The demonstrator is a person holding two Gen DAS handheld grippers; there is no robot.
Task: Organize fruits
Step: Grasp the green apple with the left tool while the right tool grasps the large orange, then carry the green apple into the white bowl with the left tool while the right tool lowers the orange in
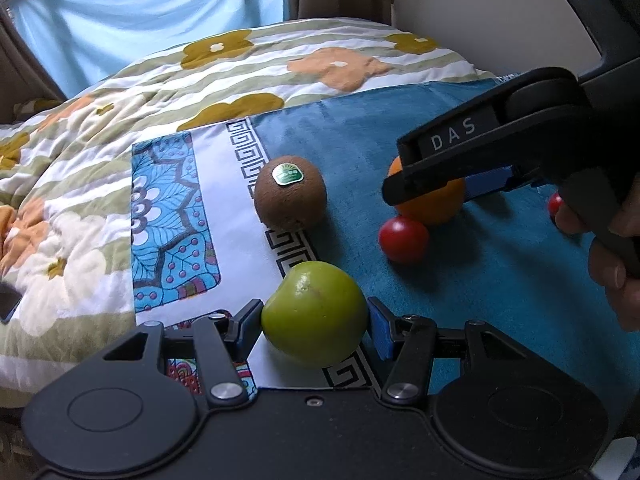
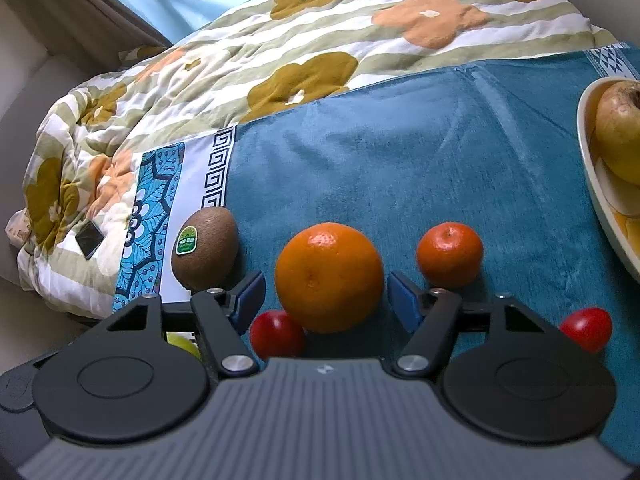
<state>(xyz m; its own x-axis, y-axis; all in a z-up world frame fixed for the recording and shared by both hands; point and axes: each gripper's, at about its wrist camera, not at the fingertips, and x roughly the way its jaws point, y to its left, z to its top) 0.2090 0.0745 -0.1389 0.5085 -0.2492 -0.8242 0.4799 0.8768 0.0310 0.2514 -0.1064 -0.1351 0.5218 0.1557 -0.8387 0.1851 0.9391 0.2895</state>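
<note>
Only the right wrist view shows the bowl (image 2: 588, 168) and small mandarin (image 2: 449, 254).

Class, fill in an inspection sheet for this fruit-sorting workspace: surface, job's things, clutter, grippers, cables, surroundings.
Surface: teal cloth with a patterned border, spread over a flowered quilt.
Job's things: green apple, kiwi, orange, mandarin, left red fruit and right red fruit on the cloth; cream dish at the right holds yellow fruit.
Clutter: small dark flat object on the quilt.
Grippers: left gripper shut on the green apple; right gripper open, orange between its pads.
Cables: nothing seen.
Surroundings: pale blue curtain behind the quilt.
</note>
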